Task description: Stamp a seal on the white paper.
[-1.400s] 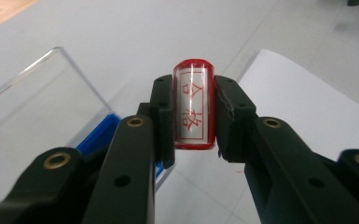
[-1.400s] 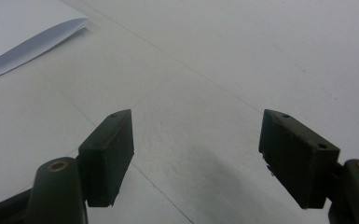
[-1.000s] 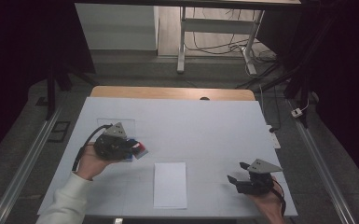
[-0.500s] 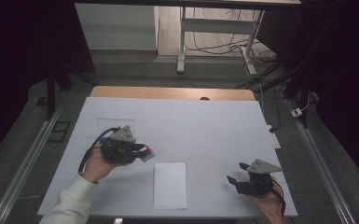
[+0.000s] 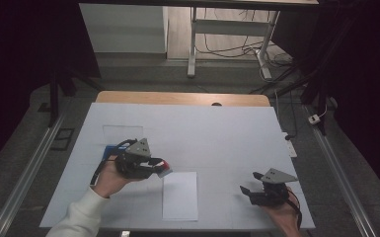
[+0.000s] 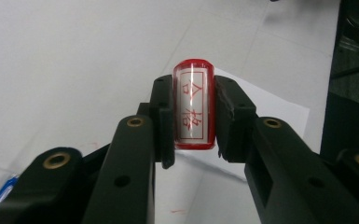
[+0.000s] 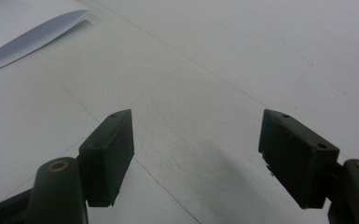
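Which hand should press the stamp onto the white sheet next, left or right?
Left, most likely. The left gripper is clamped on the red stamp beside the white sheet. The right gripper is open, holds nothing, and sits farther from it.

Lab-type test room: a white-covered table (image 5: pixel 217 133) on rails (image 5: pixel 22 182), a metal stand (image 5: pixel 227 29) and loose cables (image 5: pixel 237 49) beyond the claws, dark surroundings.
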Motion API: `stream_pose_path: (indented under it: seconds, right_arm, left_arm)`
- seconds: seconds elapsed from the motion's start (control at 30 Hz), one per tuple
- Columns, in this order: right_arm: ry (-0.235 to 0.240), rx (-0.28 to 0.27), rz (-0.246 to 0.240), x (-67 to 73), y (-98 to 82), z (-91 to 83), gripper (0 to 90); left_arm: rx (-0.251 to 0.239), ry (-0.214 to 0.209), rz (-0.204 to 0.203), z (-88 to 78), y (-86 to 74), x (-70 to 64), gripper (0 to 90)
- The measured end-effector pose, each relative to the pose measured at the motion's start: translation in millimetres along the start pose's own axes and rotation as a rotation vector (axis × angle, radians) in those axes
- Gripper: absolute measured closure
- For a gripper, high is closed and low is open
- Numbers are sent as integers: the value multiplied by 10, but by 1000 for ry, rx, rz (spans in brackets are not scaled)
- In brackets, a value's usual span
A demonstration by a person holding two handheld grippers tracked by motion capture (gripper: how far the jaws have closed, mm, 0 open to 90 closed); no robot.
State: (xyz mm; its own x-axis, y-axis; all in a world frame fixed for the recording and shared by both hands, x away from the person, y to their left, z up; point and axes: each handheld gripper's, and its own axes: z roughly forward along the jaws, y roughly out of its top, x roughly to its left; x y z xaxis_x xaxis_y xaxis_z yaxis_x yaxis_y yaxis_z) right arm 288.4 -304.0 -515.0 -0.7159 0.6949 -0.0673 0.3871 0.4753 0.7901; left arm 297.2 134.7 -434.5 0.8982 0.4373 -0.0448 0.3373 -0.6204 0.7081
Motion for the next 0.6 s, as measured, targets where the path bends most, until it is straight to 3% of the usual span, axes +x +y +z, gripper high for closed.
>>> stream_pose_path:
  seconds: [0.6]
  right_arm:
    - [2, -3, 1, 2, -6, 9, 262]
  left_arm:
    - [59, -62, 51, 307, 73, -198, 706]
